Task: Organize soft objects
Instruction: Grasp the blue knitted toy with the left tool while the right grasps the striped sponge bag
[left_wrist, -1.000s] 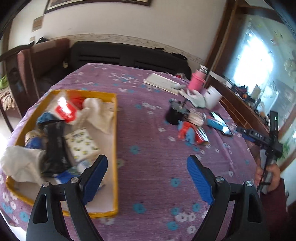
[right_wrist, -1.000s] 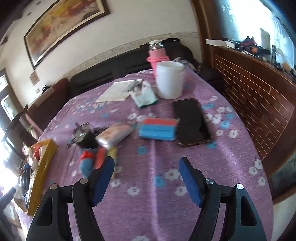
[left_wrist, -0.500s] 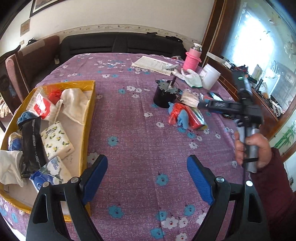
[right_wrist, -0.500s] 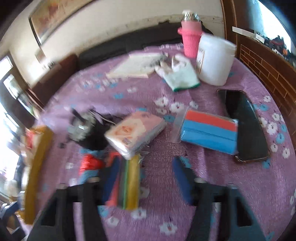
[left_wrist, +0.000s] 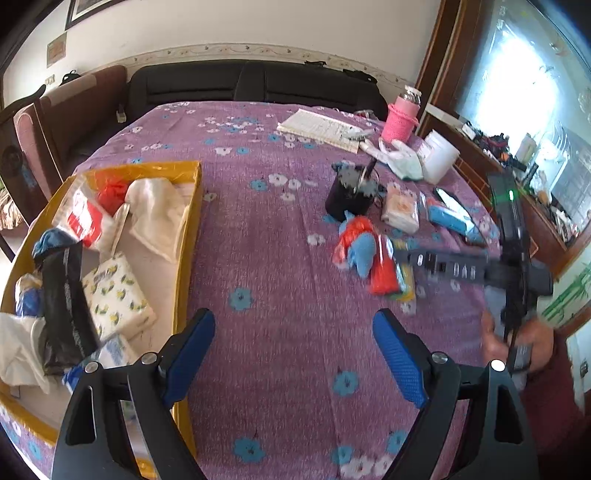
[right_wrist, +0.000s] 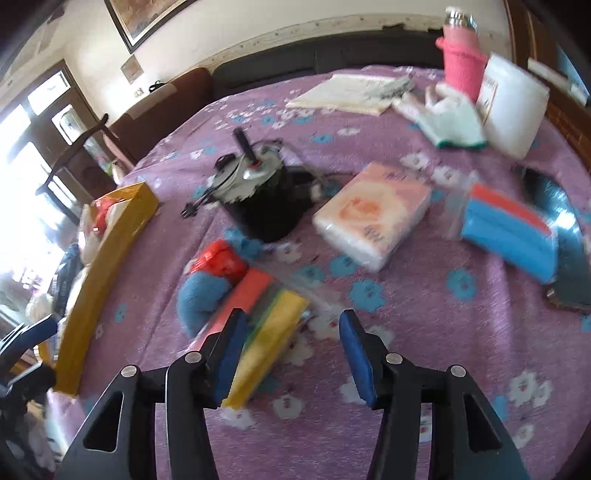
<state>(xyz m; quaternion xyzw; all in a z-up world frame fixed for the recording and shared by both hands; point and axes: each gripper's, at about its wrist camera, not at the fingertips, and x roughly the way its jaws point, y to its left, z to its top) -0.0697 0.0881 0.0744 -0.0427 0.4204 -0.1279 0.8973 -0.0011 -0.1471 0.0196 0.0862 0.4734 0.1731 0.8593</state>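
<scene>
A yellow tray (left_wrist: 186, 236) at the table's left holds tissue packs, cloths and bags. My left gripper (left_wrist: 291, 354) is open and empty above the purple cloth beside the tray. My right gripper (right_wrist: 291, 349) is open, low over a pack of coloured sponges (right_wrist: 266, 328), its left pad against the pack. The pack also shows in the left wrist view (left_wrist: 386, 269). A blue and red soft toy (right_wrist: 208, 284) lies beside it. A pink tissue pack (right_wrist: 373, 214) and a blue-and-red cloth pack (right_wrist: 509, 232) lie further right.
A black pot (right_wrist: 262, 195) with a cord stands behind the toy. A phone (right_wrist: 569, 236), a white cup (right_wrist: 513, 107), a pink bottle (right_wrist: 461, 59), a glove (right_wrist: 447, 118) and a notebook (right_wrist: 351, 92) sit at the far right. A sofa (left_wrist: 251, 85) lies behind the table.
My right gripper has dropped forward and left, from above the table to the sponge pack. My left gripper has drawn back from over the tray.
</scene>
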